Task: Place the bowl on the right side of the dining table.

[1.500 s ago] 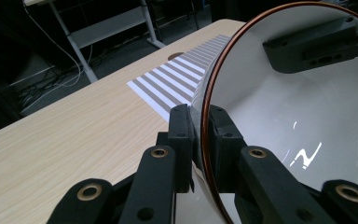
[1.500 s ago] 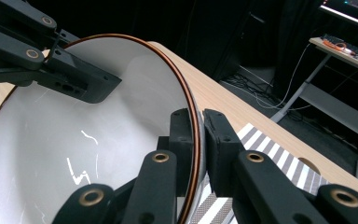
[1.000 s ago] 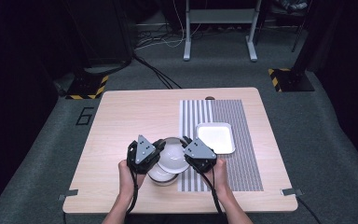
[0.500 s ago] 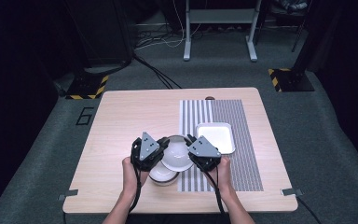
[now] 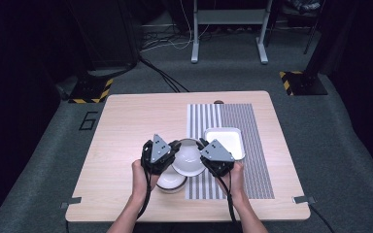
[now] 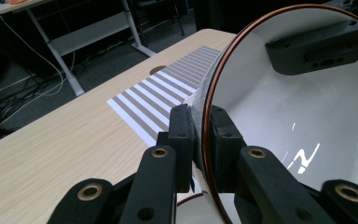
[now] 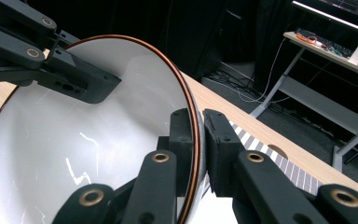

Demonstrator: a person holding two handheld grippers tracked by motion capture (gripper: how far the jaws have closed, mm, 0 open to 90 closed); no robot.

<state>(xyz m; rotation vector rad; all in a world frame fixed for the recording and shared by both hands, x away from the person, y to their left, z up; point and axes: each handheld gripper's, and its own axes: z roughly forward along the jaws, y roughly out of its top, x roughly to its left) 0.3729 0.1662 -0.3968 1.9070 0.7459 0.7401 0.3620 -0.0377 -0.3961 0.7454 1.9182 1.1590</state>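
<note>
A white bowl with a copper rim [image 5: 188, 158] hangs tilted above the table, held from both sides. My left gripper [image 5: 175, 147] is shut on its left rim; in the left gripper view the jaws [image 6: 201, 126] pinch the copper edge of the bowl [image 6: 298, 116]. My right gripper [image 5: 201, 145] is shut on the opposite rim, and its own view shows the pads [image 7: 198, 126] clamped over the bowl's edge [image 7: 98, 140]. A second white bowl [image 5: 171, 180] sits on the table under the left hand, partly hidden.
A white square tray [image 5: 225, 141] rests on a grey striped mat [image 5: 252, 160] at the right of the wooden table [image 5: 126, 126]. Cables and desk legs lie on the floor beyond the far edge.
Both hands and the held bowl have drifted a little to the right. Both grips are unchanged.
</note>
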